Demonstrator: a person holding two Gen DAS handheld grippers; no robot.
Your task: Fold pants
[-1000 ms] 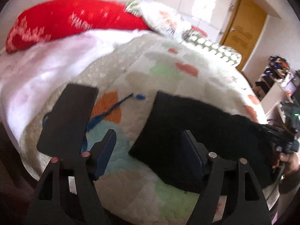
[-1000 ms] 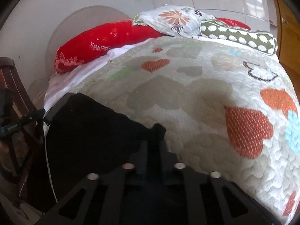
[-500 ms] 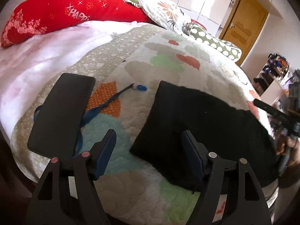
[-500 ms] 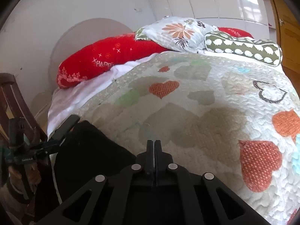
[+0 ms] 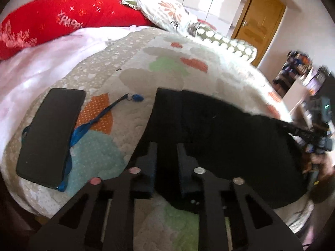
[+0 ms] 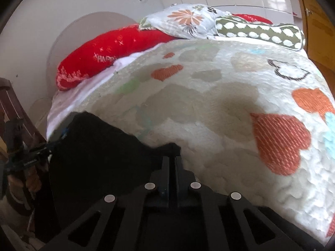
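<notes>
Pants (image 5: 219,138), black and folded into a flat slab, lying on the near part of the quilt (image 5: 167,67), caught at both ends. Left gripper (image 5: 166,148) at 6 o'clock in the left wrist view, jaws closing with the near left edge of the black cloth between them, a narrow gap still visible between the blue-padded fingers (image 5: 150,161). Right gripper (image 6: 171,163) at 6 o'clock in the right wrist view, clenched with fingers nearly touching, a small peak of the same pants (image 6: 100,154) pinched at the tips and raised slightly off the bedding. Seen from the left, the other tool and a hand (image 5: 316,161) blurred at 3 o'clock at the far end of the cloth; seen from the right, the opposite tool and a hand (image 6: 29,177) at 9 o'clock beside the dark fabric. Outward at 9 o'clock in the left view, a black phone (image 5: 50,133) flat on the quilt, lying on a blue lanyard (image 5: 100,117) that runs toward 11 o'clock to a small blue clip. Farther out at 11 to 12 o'clock, a red pillow (image 5: 69,18), a flowered pillow (image 5: 165,12) and a green dotted bolster (image 5: 226,41) along the head of the bed, white sheet (image 5: 37,67) beneath the red one. Wooden door (image 5: 259,21) at 1 o'clock.
</notes>
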